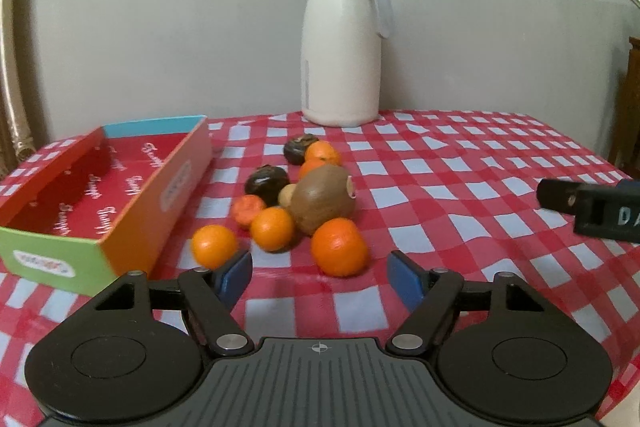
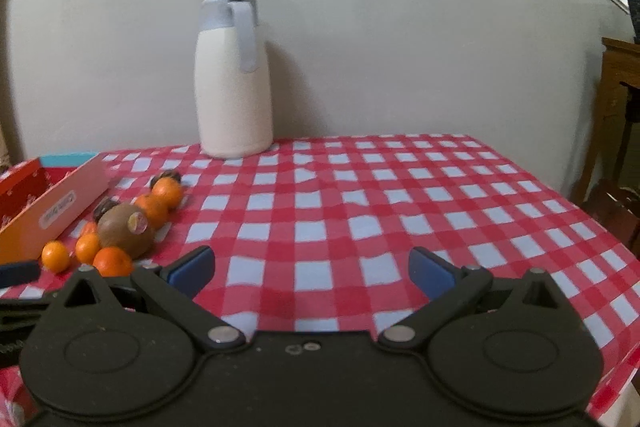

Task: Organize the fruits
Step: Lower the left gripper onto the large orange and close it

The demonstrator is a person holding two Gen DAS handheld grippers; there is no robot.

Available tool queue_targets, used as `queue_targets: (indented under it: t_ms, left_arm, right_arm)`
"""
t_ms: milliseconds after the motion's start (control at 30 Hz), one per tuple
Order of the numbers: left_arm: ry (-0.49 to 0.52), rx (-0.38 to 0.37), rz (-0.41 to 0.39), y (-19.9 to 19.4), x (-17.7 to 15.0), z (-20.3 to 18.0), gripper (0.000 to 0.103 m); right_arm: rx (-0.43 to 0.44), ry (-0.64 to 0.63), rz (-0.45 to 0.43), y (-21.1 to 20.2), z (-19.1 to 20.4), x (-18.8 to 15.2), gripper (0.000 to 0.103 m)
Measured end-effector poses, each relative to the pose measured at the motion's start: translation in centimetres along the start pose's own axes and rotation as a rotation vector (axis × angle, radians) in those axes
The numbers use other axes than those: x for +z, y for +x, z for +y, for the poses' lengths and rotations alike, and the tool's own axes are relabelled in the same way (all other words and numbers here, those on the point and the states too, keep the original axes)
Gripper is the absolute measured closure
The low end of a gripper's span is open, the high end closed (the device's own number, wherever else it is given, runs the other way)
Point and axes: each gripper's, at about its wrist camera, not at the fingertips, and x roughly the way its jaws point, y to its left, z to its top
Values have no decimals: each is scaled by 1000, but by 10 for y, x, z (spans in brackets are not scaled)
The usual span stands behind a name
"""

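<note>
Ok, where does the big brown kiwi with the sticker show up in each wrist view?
Left wrist view: the kiwi sits at centre, in the middle of the fruit pile, just right of the cardboard box.
Right wrist view: the kiwi is at the lower left, beside the same box.
Shared landmark: the white jug, standing behind the pile against the wall.

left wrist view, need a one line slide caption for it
Open left gripper faces a fruit pile of oranges and a kiwi beside an empty box on a checked tablecloth.
</note>
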Motion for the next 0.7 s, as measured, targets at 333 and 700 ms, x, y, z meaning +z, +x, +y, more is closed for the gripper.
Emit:
queue_targets:
  t_ms: [333, 700]
  left_arm:
    - [-18, 8, 51, 33, 7, -9, 29]
    - [-42, 5, 71, 45, 11, -6, 64]
  right_arm:
    - [-51, -10, 51, 34, 2, 10, 0]
    - [-54, -23, 82, 41, -2, 3, 0]
